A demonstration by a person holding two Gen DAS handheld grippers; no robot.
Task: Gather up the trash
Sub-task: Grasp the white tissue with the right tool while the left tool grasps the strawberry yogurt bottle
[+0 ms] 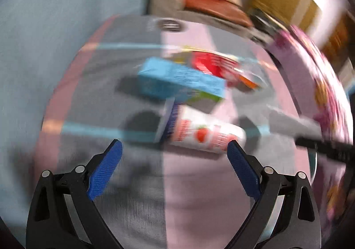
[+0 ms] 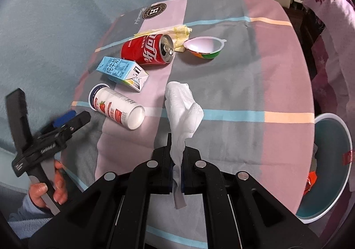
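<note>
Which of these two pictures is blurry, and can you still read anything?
Left wrist view: heavy motion blur smears the milk carton and yogurt bottle; only the left gripper looks sharp. Right wrist view: crisp, the soda can lettering legible, edges bent by fisheye.

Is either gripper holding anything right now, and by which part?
The right gripper is shut on the white tissue, pinching its narrow lower end. The left gripper is open and holds nothing.
</note>
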